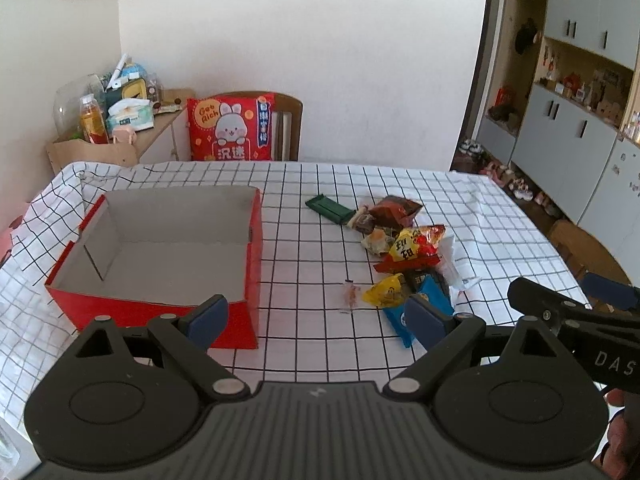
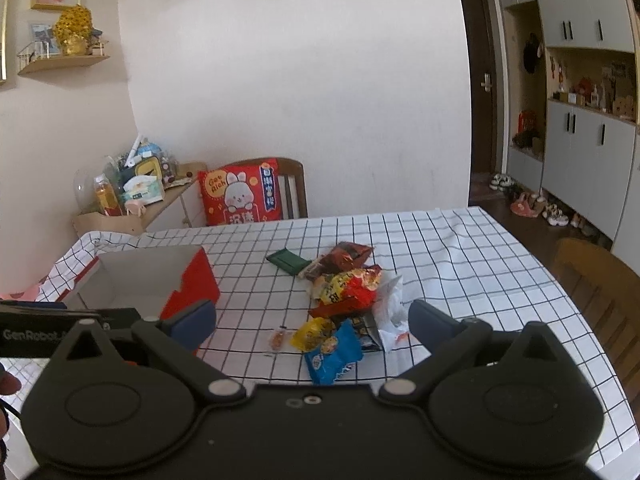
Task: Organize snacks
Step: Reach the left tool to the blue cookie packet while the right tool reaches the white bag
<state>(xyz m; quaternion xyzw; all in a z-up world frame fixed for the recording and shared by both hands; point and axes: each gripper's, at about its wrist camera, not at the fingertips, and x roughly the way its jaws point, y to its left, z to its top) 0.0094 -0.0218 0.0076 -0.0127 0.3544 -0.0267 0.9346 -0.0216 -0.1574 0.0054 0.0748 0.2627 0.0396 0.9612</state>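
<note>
An open, empty red cardboard box (image 1: 160, 248) sits on the checked tablecloth at the left; it also shows in the right wrist view (image 2: 192, 280). A pile of snack packets (image 1: 404, 252) lies to its right: a green bar (image 1: 328, 208), a red-and-yellow packet (image 1: 416, 244), a yellow packet (image 1: 386, 290), a blue packet (image 1: 400, 316) and a small clear-wrapped candy (image 1: 350, 294). The same pile (image 2: 344, 292) with the blue packet (image 2: 332, 352) shows in the right wrist view. My left gripper (image 1: 316, 316) is open and empty, above the table between box and pile. My right gripper (image 2: 312, 324) is open and empty, just short of the pile.
A wooden chair with a red rabbit cushion (image 1: 232, 128) stands behind the table. A side shelf (image 1: 120, 120) with bottles and tissues is at the back left. Another wooden chair (image 2: 592, 280) stands at the table's right edge. Grey cabinets (image 1: 580, 112) line the right wall.
</note>
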